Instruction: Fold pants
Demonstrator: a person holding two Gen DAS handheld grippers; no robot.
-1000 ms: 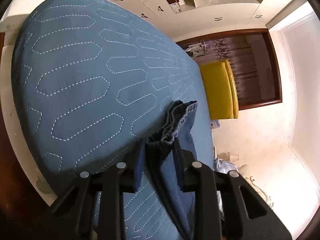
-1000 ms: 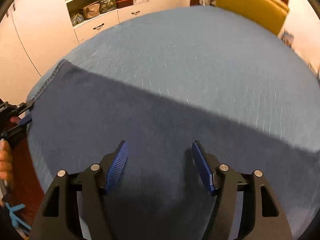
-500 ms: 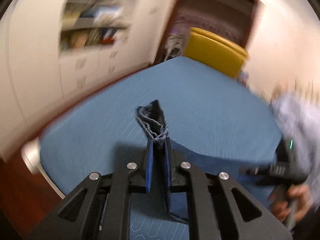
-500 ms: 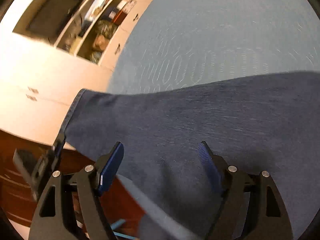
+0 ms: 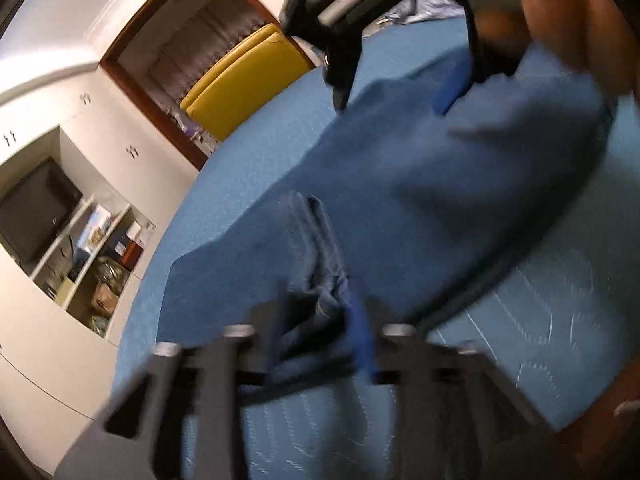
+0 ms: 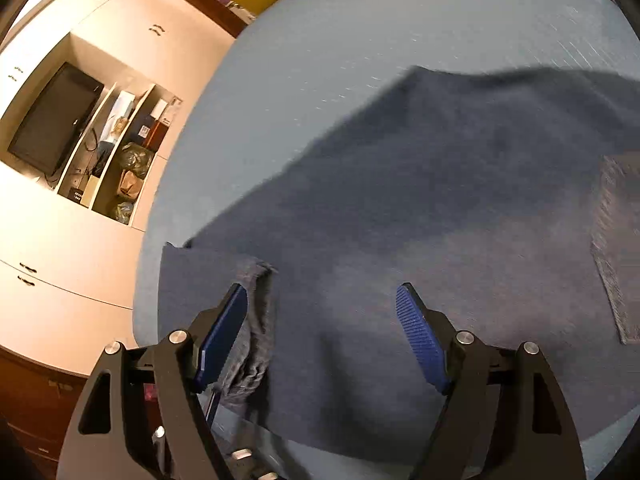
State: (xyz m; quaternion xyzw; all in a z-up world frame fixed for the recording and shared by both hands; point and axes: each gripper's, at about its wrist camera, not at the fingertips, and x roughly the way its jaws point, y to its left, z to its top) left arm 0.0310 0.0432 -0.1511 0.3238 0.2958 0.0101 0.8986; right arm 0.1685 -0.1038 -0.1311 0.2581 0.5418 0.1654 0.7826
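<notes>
Dark blue denim pants (image 6: 400,200) lie spread on the blue quilted bed (image 6: 360,40), back pocket (image 6: 616,240) at the right. In the blurred left wrist view the leg hem (image 5: 320,264) is bunched between the jaws of my left gripper (image 5: 320,320). Those jaws are opening, and the pads look apart from the cloth. The pants (image 5: 440,180) stretch away toward my right gripper (image 5: 392,102), which a hand (image 5: 560,8) holds. In its own view my right gripper (image 6: 322,292) hangs open over the denim. The folded-over hem (image 6: 258,320) lies against its left finger.
White cupboards with open shelves and a dark screen (image 6: 52,120) stand left of the bed. A yellow chair (image 5: 248,80) sits by a dark-framed doorway beyond the far edge. The bed's near-left edge (image 6: 148,280) drops to a brown floor.
My left gripper swept across the bed with the hem, rolling as it went, and now sits beside the right gripper with wider jaws. The leg now lies doubled over the pants.
</notes>
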